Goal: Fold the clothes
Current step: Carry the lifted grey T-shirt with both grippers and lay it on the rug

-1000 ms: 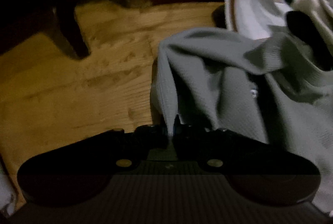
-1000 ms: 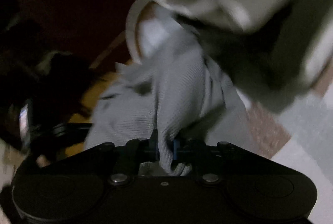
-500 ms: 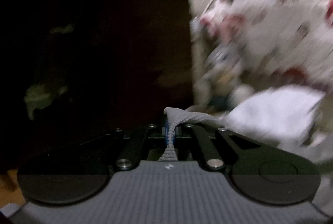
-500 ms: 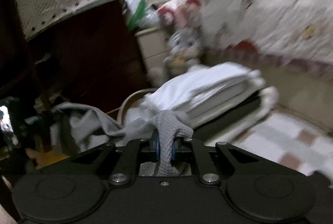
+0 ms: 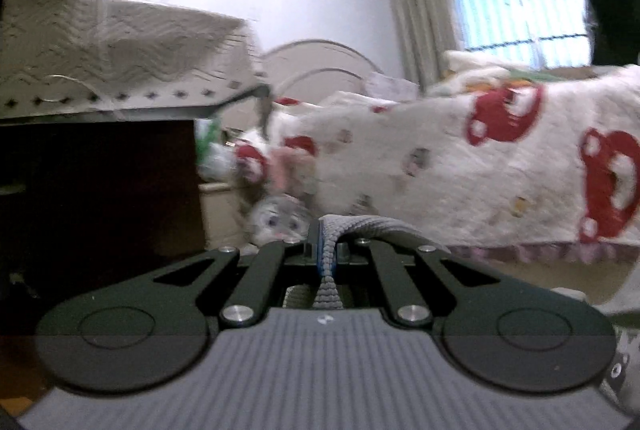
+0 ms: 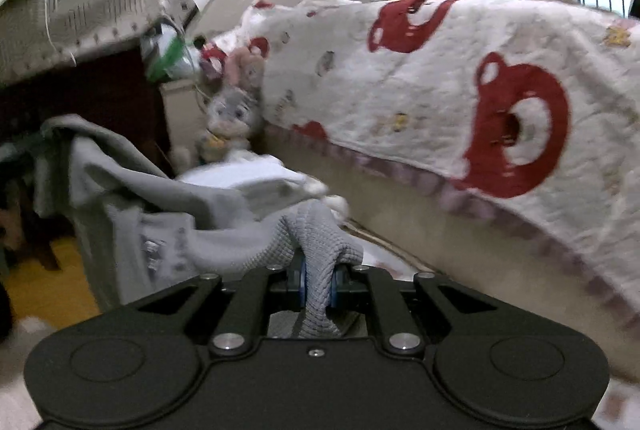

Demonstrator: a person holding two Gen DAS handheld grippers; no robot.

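Observation:
A grey waffle-knit garment [image 6: 168, 214] hangs stretched in the air between both grippers. My right gripper [image 6: 318, 284] is shut on a bunched fold of it, and the cloth runs off to the left and sags toward the floor. In the left wrist view my left gripper [image 5: 326, 254] is shut on a thin edge of the same grey garment [image 5: 376, 226], which leads away to the right. Most of the cloth lies below that view and is hidden.
A bed with a white quilt printed with red shapes [image 6: 460, 70] fills the right side. A grey plush rabbit [image 6: 230, 114] sits by a bedside cabinet. A dark cabinet under a cream lace cover [image 5: 100, 46] stands at left. Folded white laundry [image 6: 256, 178] lies beyond the garment.
Both grippers have risen and tipped up with the grey garment, from looking down at the wooden floor and laundry to looking across the room at the bed. Both grips have held.

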